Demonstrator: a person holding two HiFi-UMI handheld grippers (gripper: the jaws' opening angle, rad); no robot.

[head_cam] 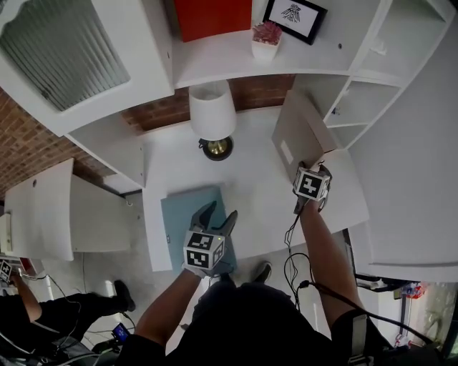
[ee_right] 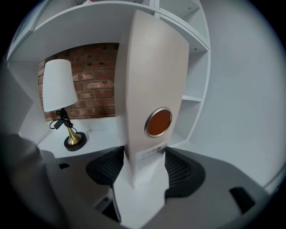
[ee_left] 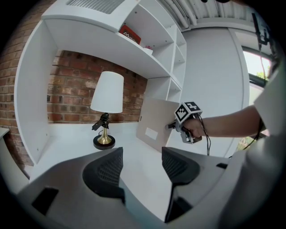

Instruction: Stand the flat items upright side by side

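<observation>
A teal flat book (head_cam: pixel 187 218) lies on the white desk (head_cam: pixel 257 186) at its front left. My left gripper (head_cam: pixel 217 214) hovers over the book's right part, open, with nothing between its jaws (ee_left: pixel 142 167). A beige book (head_cam: pixel 300 132) stands on edge at the desk's right, by the side shelving. My right gripper (head_cam: pixel 309 166) is shut on its lower spine. In the right gripper view the spine (ee_right: pixel 152 89) with a round orange sticker rises between the pads (ee_right: pixel 143 167). The left gripper view shows the beige book (ee_left: pixel 154 123) held by the right gripper (ee_left: pixel 175 126).
A lamp with a white shade (head_cam: pixel 212 118) stands at the back middle of the desk, before a brick wall. The shelf above holds a red book (head_cam: pixel 212 18), a small pot plant (head_cam: pixel 266 39) and a framed picture (head_cam: pixel 295 18). Open shelf compartments (head_cam: pixel 358 107) flank the right.
</observation>
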